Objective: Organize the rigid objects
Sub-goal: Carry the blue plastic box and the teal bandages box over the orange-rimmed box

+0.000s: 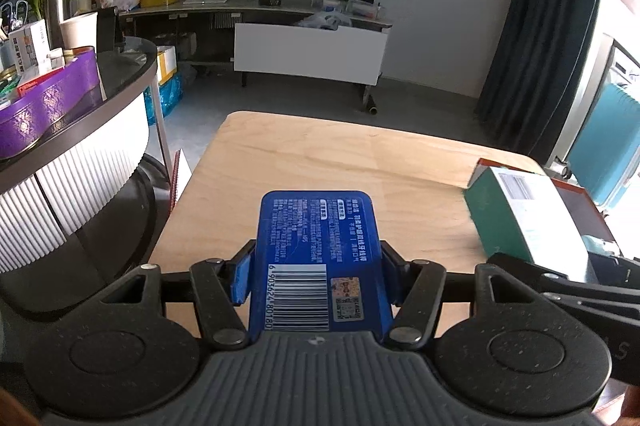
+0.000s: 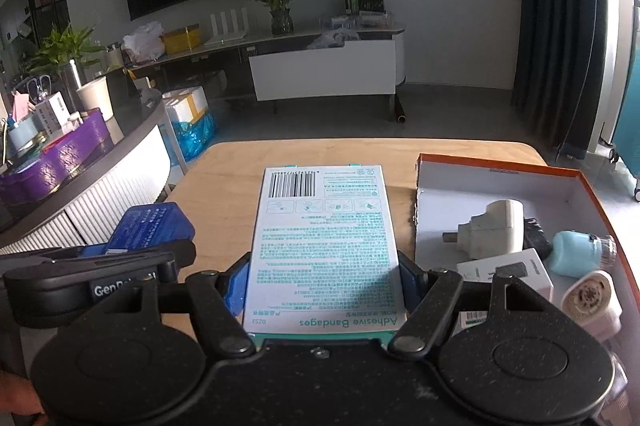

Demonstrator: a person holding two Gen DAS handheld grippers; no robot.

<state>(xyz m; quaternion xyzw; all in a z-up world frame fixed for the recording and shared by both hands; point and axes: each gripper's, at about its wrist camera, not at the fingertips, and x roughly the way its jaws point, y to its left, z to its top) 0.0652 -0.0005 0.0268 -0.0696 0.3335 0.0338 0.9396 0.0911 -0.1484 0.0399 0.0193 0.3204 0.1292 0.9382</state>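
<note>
Progress on the sorting is judged to be partial: several items are already seen inside the orange-rimmed tray (image 2: 424, 185) at the right of the wooden table (image 1: 304, 153), while 2 boxes are held above the tabletop and are not yet put down. Inside the tray a white plug adapter (image 2: 496, 226), a pale blue cylinder (image 2: 572, 252), a small white box (image 2: 508, 272) and a cream round-ended item (image 2: 592, 298) are visible, lying close together; a dark object behind the adapter cannot be identified.

The blue box (image 1: 316, 246) is clamped by its long sides in the left gripper (image 1: 316, 276), whose jaws are drawn fairly narrow around it. Its upper face is glossy blue with rounded corners, dense white print, a barcode and a small square sticker.

The adhesive bandage box (image 2: 324, 246) is gripped by its 2 sides in the right gripper (image 2: 324, 286), the jaws standing wide to match its breadth. It is flat, white-faced with teal print and a teal edge, with a barcode at the far end.

Both boxes look stiff and undented. What remains, by judgement, is for the 2 of them to be placed, presumably in the tray beside the bandage box; room is seen in its far-left part.
</note>
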